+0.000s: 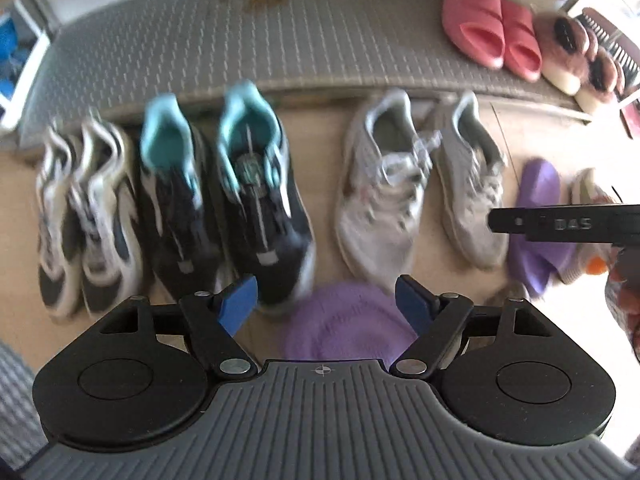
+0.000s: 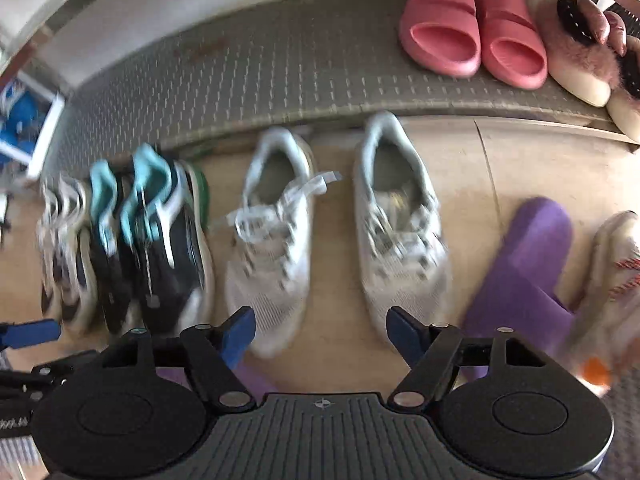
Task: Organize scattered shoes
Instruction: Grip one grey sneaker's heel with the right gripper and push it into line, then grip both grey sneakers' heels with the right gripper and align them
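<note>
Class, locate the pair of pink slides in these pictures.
The pink slides sit side by side on the grey mat at upper right in both views, just left of the fluffy pink slippers.

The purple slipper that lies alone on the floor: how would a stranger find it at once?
Start at the grey mat along the wall, then the shoes lined up before it. Right of the white sneakers lies the purple slipper, the only purple one there, slanted.
</note>
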Demonstrator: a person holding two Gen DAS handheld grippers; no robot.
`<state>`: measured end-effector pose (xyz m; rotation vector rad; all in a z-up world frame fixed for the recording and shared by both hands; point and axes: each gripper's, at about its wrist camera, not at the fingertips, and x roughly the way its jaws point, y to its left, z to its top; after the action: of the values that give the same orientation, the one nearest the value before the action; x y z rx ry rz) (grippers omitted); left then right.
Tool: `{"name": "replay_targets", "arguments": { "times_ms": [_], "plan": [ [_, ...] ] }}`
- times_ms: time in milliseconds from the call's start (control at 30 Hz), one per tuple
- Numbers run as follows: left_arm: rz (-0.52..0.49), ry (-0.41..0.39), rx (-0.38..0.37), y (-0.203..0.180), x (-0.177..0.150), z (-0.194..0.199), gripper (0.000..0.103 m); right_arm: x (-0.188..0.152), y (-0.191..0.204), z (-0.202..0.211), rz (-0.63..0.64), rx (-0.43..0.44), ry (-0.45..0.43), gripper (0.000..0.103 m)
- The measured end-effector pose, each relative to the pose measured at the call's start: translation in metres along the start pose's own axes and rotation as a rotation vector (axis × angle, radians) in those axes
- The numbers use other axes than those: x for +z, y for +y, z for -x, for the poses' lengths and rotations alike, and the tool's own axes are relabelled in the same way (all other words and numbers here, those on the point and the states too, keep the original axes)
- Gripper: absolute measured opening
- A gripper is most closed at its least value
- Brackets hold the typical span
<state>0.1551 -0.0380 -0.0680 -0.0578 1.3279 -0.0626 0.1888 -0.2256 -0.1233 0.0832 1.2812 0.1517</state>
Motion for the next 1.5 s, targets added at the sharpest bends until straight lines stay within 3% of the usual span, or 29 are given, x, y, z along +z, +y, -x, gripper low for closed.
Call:
{"name": "replay_targets", "arguments": {
  "times_ms": [233, 400, 433, 467, 500, 533, 600, 667, 733, 833, 1033, 1100, 1133, 1200, 1300, 1433, 1500],
  "plan": [
    [0.121, 0.036, -0.048, 0.024, 0.015, -0.008, 0.082, 0.044, 0.014, -0.068, -0.218, -0.058, 0.003, 0.066],
    [0.093, 0.061, -0.020, 0.030, 0.017, -0.016, 0.082, 0.062, 0.029, -0.124, -0.199, -0.160, 0.044, 0.068],
    [0.088, 0.067, -0.014, 0.030, 0.017, -0.019, 0.082, 0.063, 0.031, -0.130, -0.189, -0.156, 0.043, 0.058],
    [0.083, 0.072, -0.008, 0.030, 0.016, -0.021, 0.082, 0.066, 0.035, -0.133, -0.184, -0.144, 0.062, 0.040],
    [0.079, 0.078, -0.003, 0.031, 0.016, -0.023, 0.082, 0.069, 0.040, -0.137, -0.180, -0.130, 0.091, 0.035],
    [0.078, 0.083, -0.005, 0.030, 0.016, -0.025, 0.082, 0.071, 0.042, -0.139, -0.187, -0.127, 0.105, 0.023],
    [0.079, 0.092, -0.012, 0.030, 0.015, -0.028, 0.082, 0.073, 0.039, -0.138, -0.264, -0.086, 0.132, 0.022],
    [0.066, 0.085, -0.015, 0.028, 0.015, -0.026, 0.082, 0.070, 0.036, -0.137, -0.293, -0.049, 0.131, 0.022],
    [0.053, 0.073, -0.013, 0.027, 0.015, -0.024, 0.082, 0.067, 0.039, -0.135, -0.226, -0.049, 0.117, 0.022],
    [0.049, 0.062, -0.007, 0.026, 0.014, -0.021, 0.082, 0.063, 0.061, -0.134, 0.028, -0.081, 0.117, 0.023],
    [0.050, 0.058, -0.008, 0.023, 0.010, -0.021, 0.082, 0.056, 0.079, -0.123, 0.306, -0.050, 0.115, 0.023],
    [0.041, 0.059, -0.008, 0.021, 0.009, -0.021, 0.082, 0.049, 0.092, -0.125, 0.452, -0.100, 0.114, 0.020],
    [0.039, 0.059, -0.005, 0.020, 0.010, -0.021, 0.082, 0.047, 0.096, -0.129, 0.498, -0.145, 0.101, 0.027],
    [0.034, 0.060, 0.001, 0.019, 0.011, -0.022, 0.082, 0.048, 0.098, -0.130, 0.478, -0.207, 0.074, 0.055],
    [0.037, 0.050, -0.001, 0.019, 0.012, -0.020, 0.082, 0.054, 0.088, -0.117, 0.339, -0.186, 0.069, 0.058],
    [0.040, 0.049, -0.006, 0.020, 0.012, -0.019, 0.082, 0.064, 0.046, -0.071, 0.121, -0.053, 0.013, 0.063],
    [0.036, 0.049, -0.006, 0.019, 0.011, -0.019, 0.082, 0.068, 0.018, -0.053, 0.097, -0.079, -0.039, 0.065]
  ]
}}
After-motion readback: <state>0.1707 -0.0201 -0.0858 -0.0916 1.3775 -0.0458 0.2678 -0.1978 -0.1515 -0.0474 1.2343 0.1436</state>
